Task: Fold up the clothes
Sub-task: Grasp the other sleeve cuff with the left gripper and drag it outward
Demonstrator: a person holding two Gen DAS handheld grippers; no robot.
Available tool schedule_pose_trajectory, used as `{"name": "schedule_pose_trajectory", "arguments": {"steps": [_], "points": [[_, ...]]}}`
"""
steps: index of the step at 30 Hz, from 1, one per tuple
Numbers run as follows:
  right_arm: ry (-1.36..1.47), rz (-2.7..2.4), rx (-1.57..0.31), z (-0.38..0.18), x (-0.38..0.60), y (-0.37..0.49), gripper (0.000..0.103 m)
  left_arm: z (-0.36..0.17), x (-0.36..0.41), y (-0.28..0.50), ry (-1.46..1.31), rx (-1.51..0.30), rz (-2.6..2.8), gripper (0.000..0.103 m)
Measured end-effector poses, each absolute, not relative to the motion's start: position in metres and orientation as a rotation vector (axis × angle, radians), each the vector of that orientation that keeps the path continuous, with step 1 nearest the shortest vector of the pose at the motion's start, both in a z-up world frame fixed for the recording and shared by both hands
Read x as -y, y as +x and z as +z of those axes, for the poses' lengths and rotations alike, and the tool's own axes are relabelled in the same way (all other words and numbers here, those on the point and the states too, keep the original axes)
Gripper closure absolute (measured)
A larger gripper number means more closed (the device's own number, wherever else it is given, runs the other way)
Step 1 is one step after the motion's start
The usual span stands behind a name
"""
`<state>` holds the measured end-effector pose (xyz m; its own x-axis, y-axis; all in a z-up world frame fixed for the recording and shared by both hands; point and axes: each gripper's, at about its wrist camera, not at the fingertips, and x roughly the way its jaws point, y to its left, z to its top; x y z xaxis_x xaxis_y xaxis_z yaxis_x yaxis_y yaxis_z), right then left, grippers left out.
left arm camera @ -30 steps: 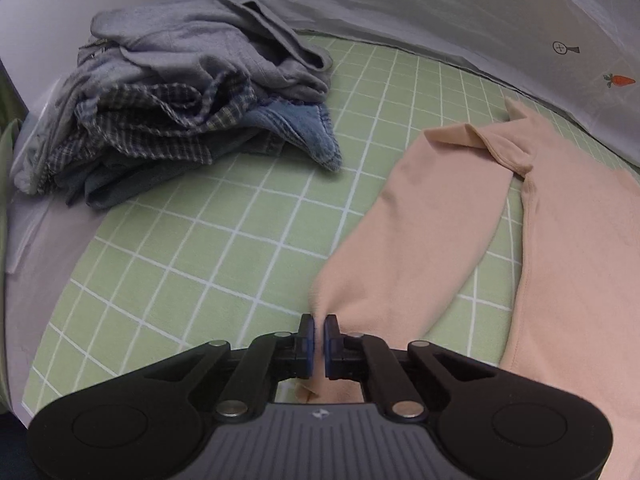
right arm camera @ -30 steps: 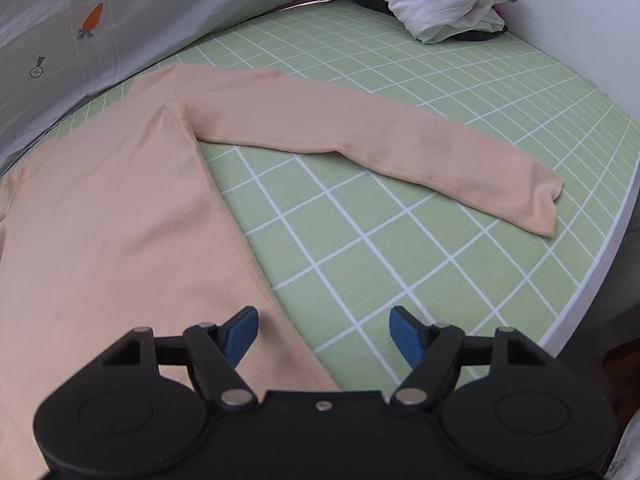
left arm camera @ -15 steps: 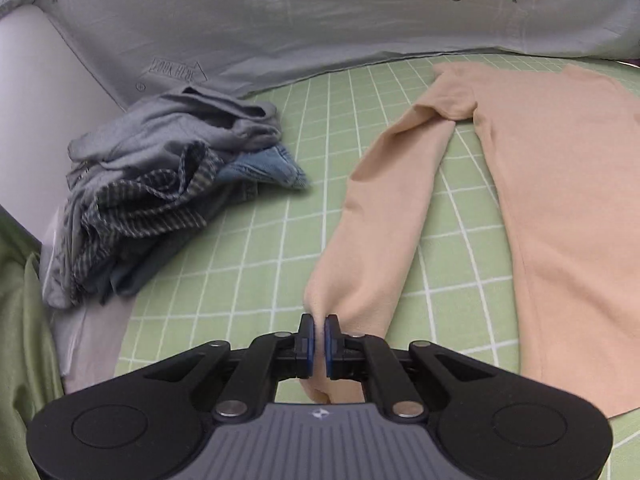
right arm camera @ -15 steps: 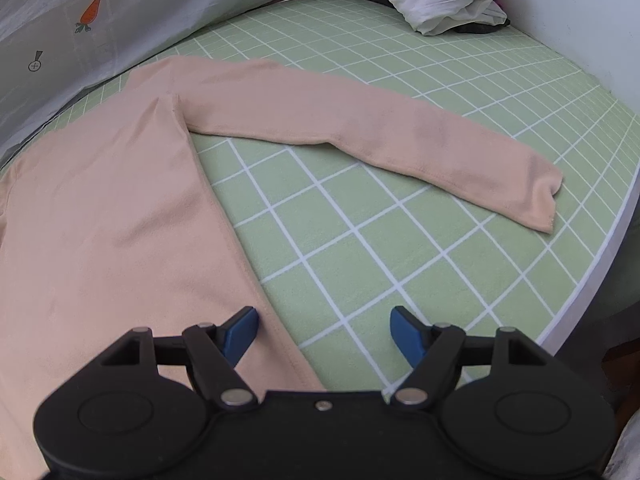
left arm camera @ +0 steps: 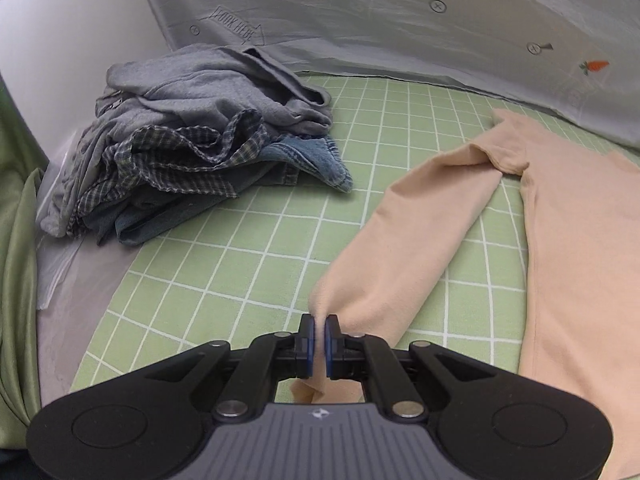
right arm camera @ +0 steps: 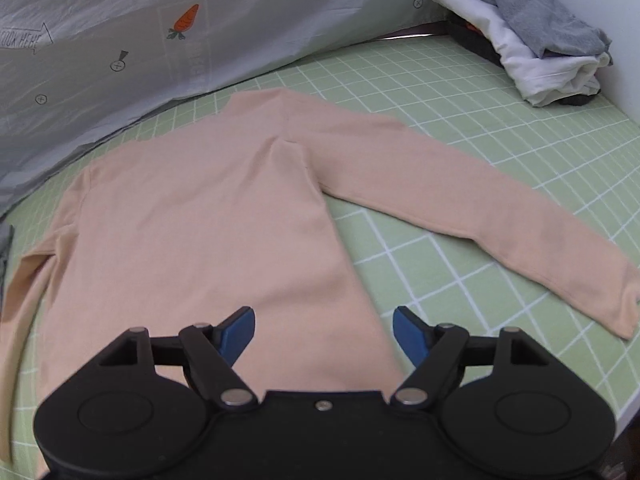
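A peach long-sleeved top (right arm camera: 208, 216) lies spread flat on the green checked mat (right arm camera: 460, 104). Its left sleeve (left arm camera: 416, 240) runs from the shoulder down to my left gripper (left arm camera: 319, 334), which is shut on the cuff end; the fabric bunches between the blue pads. In the right wrist view the other sleeve (right arm camera: 480, 208) stretches flat toward the mat's right edge. My right gripper (right arm camera: 324, 326) hovers over the top's lower body near its right side seam, jaws opening wide with nothing pressed between them.
A heap of grey, checked and denim clothes (left arm camera: 192, 148) lies at the mat's far left. White and grey folded clothes (right arm camera: 532, 48) sit at the far right corner. A grey printed sheet (right arm camera: 120, 40) rises along the back. The mat's edge (right arm camera: 624, 404) drops off on the right.
The right gripper has swung left from the bare mat beside the hem to over the top's body, jaws slightly wider. The left gripper keeps its hold on the cuff while its view swings.
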<state>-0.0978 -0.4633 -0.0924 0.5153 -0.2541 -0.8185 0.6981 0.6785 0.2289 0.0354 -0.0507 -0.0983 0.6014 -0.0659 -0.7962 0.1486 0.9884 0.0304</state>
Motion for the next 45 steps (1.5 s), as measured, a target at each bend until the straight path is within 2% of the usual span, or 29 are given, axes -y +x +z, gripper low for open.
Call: {"name": "schedule_pose_trajectory", "arguments": {"steps": [6,11,14,18,27,31,36,42,45], "points": [[1.107,-0.425,-0.804,-0.106,0.437,-0.014,0.026,-0.098,0.025,0.063,-0.063,-0.974,-0.109,0.097],[1.336,-0.324,-0.834,-0.12,0.392,0.059,0.024,-0.104,0.006,0.089,-0.15,-1.03,-0.105,0.097],[1.423,-0.287,-0.83,-0.128,0.37,0.093,0.029,-0.107,-0.002,0.104,-0.16,-1.038,-0.103,0.097],[1.507,-0.271,-0.836,-0.138,0.35,0.13,0.044,-0.109,-0.012,0.126,-0.191,-1.049,-0.1,0.097],[1.573,-0.326,-0.843,-0.159,0.341,0.184,0.065,-0.12,-0.021,0.164,-0.251,-1.093,-0.083,0.097],[1.546,-0.336,-0.848,-0.16,0.342,0.196,0.082,-0.125,-0.022,0.168,-0.265,-1.106,-0.071,0.097],[1.52,-0.326,-0.857,-0.16,0.343,0.203,0.096,-0.128,-0.02,0.171,-0.254,-1.107,-0.061,0.097],[1.498,-0.257,-0.819,-0.145,0.35,0.199,0.098,-0.12,-0.016,0.17,-0.192,-1.06,-0.045,0.097],[1.47,-0.215,-0.782,-0.138,0.356,0.19,0.098,-0.099,-0.016,0.165,-0.153,-0.946,-0.04,0.097]]}}
